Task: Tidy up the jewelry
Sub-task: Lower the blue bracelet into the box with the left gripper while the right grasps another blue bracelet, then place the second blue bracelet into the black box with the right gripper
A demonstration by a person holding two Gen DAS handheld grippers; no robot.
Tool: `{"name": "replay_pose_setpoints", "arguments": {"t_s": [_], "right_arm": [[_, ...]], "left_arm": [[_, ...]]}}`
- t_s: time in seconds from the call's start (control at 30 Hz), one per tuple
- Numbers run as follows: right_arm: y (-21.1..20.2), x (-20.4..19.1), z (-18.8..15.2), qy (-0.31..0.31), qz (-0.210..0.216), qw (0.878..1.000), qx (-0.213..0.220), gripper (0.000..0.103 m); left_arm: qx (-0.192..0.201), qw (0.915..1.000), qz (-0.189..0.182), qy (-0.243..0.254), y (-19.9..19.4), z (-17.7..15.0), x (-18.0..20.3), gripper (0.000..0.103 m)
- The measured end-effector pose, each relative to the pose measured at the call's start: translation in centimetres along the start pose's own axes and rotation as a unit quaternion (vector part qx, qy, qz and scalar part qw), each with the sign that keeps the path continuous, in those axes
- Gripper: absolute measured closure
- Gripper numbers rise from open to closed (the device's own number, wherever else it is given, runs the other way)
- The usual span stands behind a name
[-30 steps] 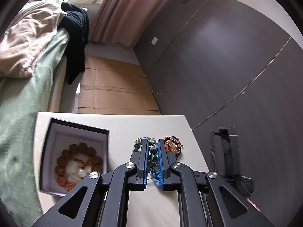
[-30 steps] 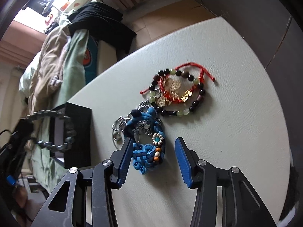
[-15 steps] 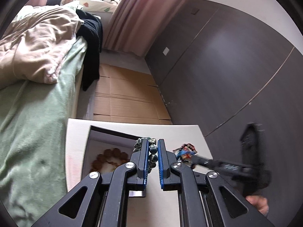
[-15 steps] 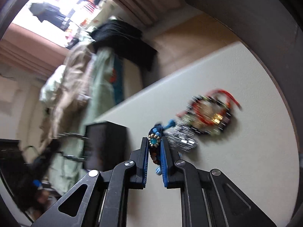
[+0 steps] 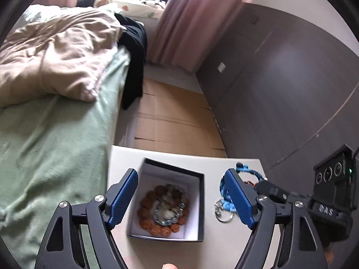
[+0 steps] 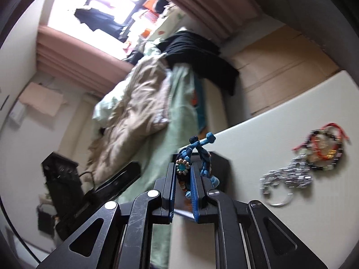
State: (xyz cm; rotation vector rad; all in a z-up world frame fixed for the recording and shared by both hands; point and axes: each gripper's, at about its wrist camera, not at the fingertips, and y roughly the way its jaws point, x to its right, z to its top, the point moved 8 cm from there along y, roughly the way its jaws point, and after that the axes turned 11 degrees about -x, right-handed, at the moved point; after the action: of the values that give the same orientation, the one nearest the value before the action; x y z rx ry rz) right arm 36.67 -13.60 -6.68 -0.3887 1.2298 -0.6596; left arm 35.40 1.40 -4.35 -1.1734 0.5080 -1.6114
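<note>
A dark jewelry box (image 5: 199,204) with a white lining stands on the white table (image 5: 125,157). Inside lie a brown bead bracelet (image 5: 154,226) and a grey-green bead bracelet (image 5: 167,213) on top of it. My left gripper (image 5: 181,197) is open and empty above the box. My right gripper (image 6: 182,179) is shut on a blue braided bracelet (image 6: 202,154) and holds it in the air beside the box (image 6: 221,163); the bracelet also shows in the left wrist view (image 5: 226,201). A silver piece (image 6: 289,177) and a red-and-dark bead bracelet (image 6: 325,150) lie on the table.
A bed with green sheet (image 5: 51,134) and beige duvet (image 5: 56,53) runs along the table's left. A dark wardrobe wall (image 5: 280,94) is on the right. Cardboard (image 5: 175,121) covers the floor beyond the table.
My left gripper opened and the grey-green bead bracelet now lies in the box. My right gripper shut on the blue braided bracelet and lifted it off the table toward the box.
</note>
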Motion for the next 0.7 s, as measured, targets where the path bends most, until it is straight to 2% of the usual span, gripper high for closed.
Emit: {"name": "replay_pose_setpoints", "arguments": {"t_s": [0.17, 0.23, 0.33, 0.47, 0.7], "right_arm": [[1.4, -2.2, -0.6, -0.022, 0.033, 0.999, -0.01, 0.089], [2.2, -3.0, -0.7, -0.032, 0.035, 0.999, -0.014, 0.085], [3.0, -2.2, -0.9, -0.03, -0.002, 0.999, -0.03, 0.023], [2.0, 0.1, -0.9, -0.017, -0.046, 0.998, -0.03, 0.02], [-2.8, 3.8, -0.1, -0.005, -0.119, 0.993, -0.003, 0.02]], "left_arm": [[0.014, 0.9997, 0.011, -0.019, -1.0, 0.7, -1.9, 0.023], [0.021, 0.9993, 0.017, -0.026, -1.4, 1.0, -2.5, 0.023], [0.022, 0.9989, 0.018, -0.037, -1.5, 1.0, -3.2, 0.023], [0.016, 0.9991, 0.015, -0.037, -1.2, 0.9, -2.8, 0.023], [0.01, 0.9999, 0.002, -0.009, -0.5, 0.4, 0.0, 0.023]]}}
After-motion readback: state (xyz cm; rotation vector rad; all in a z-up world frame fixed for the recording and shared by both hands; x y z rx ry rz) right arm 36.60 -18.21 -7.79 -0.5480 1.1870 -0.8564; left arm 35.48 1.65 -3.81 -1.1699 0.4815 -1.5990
